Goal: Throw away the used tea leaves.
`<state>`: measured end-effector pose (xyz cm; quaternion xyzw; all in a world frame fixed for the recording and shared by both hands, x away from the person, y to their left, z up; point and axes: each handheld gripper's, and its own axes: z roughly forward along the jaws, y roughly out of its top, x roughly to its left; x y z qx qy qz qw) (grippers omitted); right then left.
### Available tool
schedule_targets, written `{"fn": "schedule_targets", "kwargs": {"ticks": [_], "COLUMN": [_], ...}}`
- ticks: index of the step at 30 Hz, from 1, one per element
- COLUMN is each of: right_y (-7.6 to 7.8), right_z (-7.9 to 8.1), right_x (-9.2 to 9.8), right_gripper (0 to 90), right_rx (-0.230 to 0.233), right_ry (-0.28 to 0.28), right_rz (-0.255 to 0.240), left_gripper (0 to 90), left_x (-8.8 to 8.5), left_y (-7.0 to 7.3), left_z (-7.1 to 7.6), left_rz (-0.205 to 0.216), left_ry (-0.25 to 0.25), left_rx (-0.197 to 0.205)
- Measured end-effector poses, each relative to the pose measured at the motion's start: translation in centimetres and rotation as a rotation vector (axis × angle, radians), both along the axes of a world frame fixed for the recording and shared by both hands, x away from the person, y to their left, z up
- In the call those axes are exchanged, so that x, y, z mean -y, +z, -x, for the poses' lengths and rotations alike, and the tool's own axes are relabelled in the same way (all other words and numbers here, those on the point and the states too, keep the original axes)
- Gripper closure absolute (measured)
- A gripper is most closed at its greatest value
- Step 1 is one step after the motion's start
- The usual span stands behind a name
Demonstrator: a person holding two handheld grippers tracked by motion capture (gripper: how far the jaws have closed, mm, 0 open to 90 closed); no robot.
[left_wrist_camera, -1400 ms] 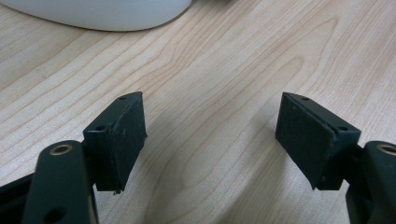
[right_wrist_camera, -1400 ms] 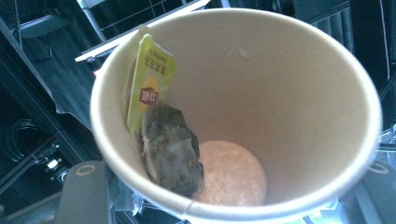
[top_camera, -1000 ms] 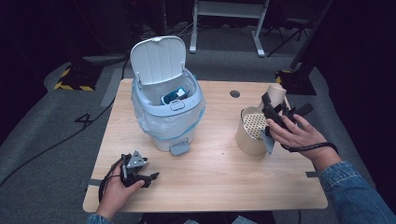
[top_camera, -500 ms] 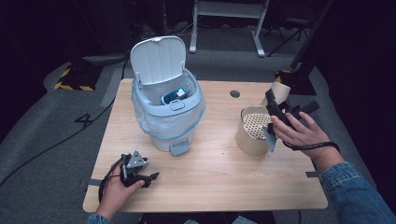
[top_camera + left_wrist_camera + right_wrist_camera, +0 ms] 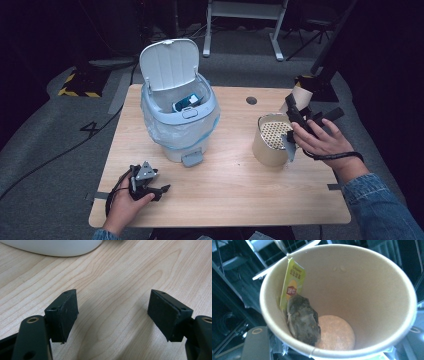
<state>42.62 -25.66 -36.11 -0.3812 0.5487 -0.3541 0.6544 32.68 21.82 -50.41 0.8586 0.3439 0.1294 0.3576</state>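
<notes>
The right gripper (image 5: 299, 117) holds a paper cup (image 5: 342, 297) in its jaws. In the right gripper view we look straight into the cup's open mouth. A wet tea bag (image 5: 303, 320) sticks to the inside wall, and its yellow tag (image 5: 292, 286) lies flat on the wall just above it. The cup is tipped over, so its long way points up and away from the hand.

Just below and beside this gripper stands a tan container (image 5: 270, 142) with a dotted strainer (image 5: 276, 132) on top. It is the closest thing to the cup. My guess is that the cup gets emptied there or into the bin.

The white bin (image 5: 180, 120) stands well off to the left of this gripper, with its lid up. Bare table (image 5: 235, 185) lies between them, and nothing blocks the way.

The left gripper (image 5: 150, 187) rests low on the table near the bin's foot pedal (image 5: 192, 159). Its jaws stand wide apart with nothing between them. The right hand is much nearer to the cup's work.
</notes>
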Motion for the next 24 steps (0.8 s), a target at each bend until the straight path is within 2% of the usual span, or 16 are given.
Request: {"fn": "schedule_targets", "kwargs": {"ticks": [1,2,3,4,5,6,9,13,15,16,17,18,19,21,23,24], "right_y": [-0.6,-1.2,-0.9,-0.5,-0.8,-1.0,-0.9,-0.7,-0.4,-1.1,-1.8,-1.6,-1.3,-1.8,-1.7,-1.5], "right_z": [0.1,0.2,0.2,0.2,0.2,0.1,0.1,0.4,0.2,0.2,0.2,0.3,0.4,0.5,0.6,0.7], "right_x": [-0.2,-0.2,-0.1,0.0,0.0,0.2,0.2,-0.1,0.0,-0.1,0.0,0.0,0.0,0.0,0.1,-0.1], "right_gripper": [31.4,31.5,31.6,31.9,32.1,32.1,32.0,31.5,31.8,32.3,32.4,32.3,32.3,32.3,32.1,31.9], "right_rx": [-0.010,-0.069,-0.076,-0.017,-0.014,-0.047,-0.033,-0.007,0.008,-0.009,-0.075,-0.061,-0.006,-0.033,-0.019,-0.014], "right_ry": [0.005,0.034,0.060,0.018,0.017,0.024,0.022,0.032,0.009,0.008,0.055,0.053,0.012,0.037,0.034,0.035], "right_rz": [0.051,0.094,0.072,0.007,0.045,0.060,0.038,0.049,0.010,0.082,0.130,0.094,0.055,0.104,0.078,0.094], "left_gripper": [24.7,24.7,24.7,24.7,24.8,24.7,24.8,24.7,24.8,24.7,24.7,24.8,24.8,24.8,24.8,24.8], "left_x": [0.0,0.0,0.0,0.0,0.0,0.0,0.0,0.0,0.0,0.0,0.0,0.0,0.0,0.0,0.0,0.0], "left_y": [0.0,0.0,0.0,0.0,0.0,0.0,0.0,0.0,0.0,0.0,0.0,0.0,0.0,0.0,0.0,0.0], "left_z": [0.0,0.0,0.0,0.0,0.0,0.0,0.0,0.0,0.0,0.0,0.0,0.0,0.0,0.0,0.0,0.0], "left_rz": [0.000,-0.001,0.000,0.000,0.000,0.000,-0.002,0.000,0.000,0.000,-0.002,-0.001,-0.003,-0.002,-0.001,-0.001], "left_ry": [0.000,0.000,0.000,0.000,0.000,0.000,-0.001,0.000,0.000,0.000,-0.002,-0.002,-0.003,-0.002,-0.001,-0.001], "left_rx": [0.000,0.001,0.001,0.000,0.000,0.001,0.003,0.001,0.001,0.001,0.004,0.003,0.004,0.003,0.004,0.002]}}
